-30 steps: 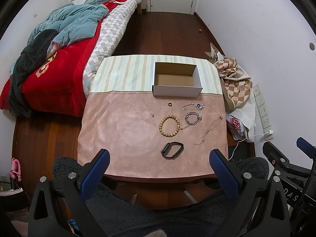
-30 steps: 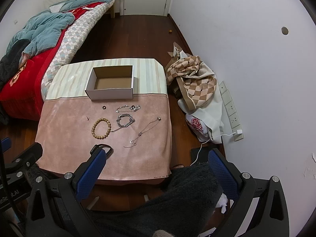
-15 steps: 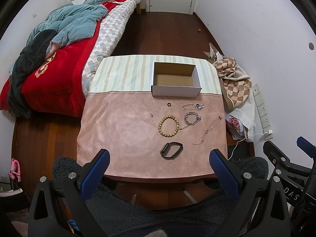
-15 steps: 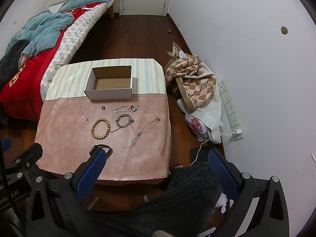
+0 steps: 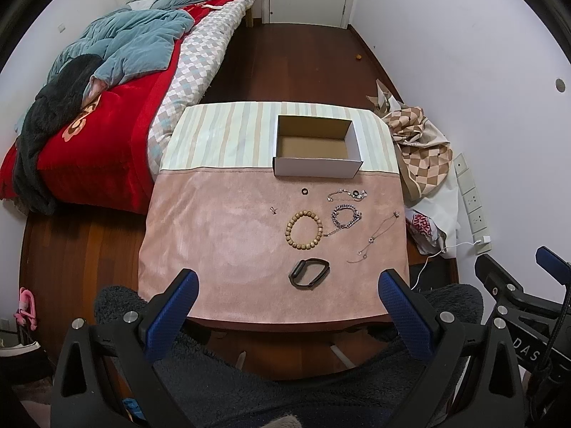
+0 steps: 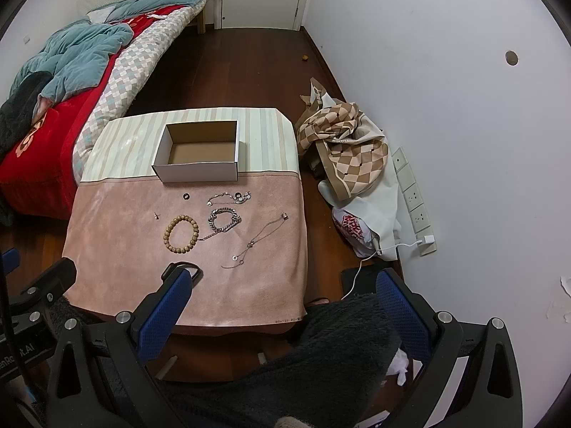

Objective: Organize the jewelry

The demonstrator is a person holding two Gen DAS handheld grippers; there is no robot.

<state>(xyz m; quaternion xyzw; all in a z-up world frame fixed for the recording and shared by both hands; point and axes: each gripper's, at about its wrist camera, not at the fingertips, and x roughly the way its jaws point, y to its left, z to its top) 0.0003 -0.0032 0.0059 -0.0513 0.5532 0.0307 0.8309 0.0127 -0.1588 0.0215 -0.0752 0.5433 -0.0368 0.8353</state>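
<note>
Left gripper [image 5: 287,290]: hovering short of the table's near edge, blue-padded fingers [image 5: 175,297] spreading wide, gripping nothing.
Right gripper [image 6: 282,294]: hanging by the near right corner, blue fingers [image 6: 167,306] also standing wide apart and carrying nothing.
Table [image 5: 221,246]: wearing a pink suede-like cloth over its near part and a pale striped cloth along the far edge.
Open white cardboard box [image 5: 316,151]: sitting near the far edge, right of centre, showing a bare brown floor.
Black band bracelet [image 5: 309,273]: lying nearest the near edge.
Round wooden bead bracelet [image 5: 303,230]: resting just beyond the band.
Chunky silver chain bracelet [image 5: 345,216]: lying just right of the beads.
Thin silver chain with ring pendants [image 5: 376,237]: trailing toward the right edge.
Fine silver bracelet with charms [image 5: 347,194]: lying between the chunky chain and the box.
Small black ring [image 5: 304,191]: sitting just before the box.
Tiny stud earring [image 5: 273,209]: lying left of the beads.
Bed with red blanket [image 5: 107,107]: standing off the left edge.
</note>
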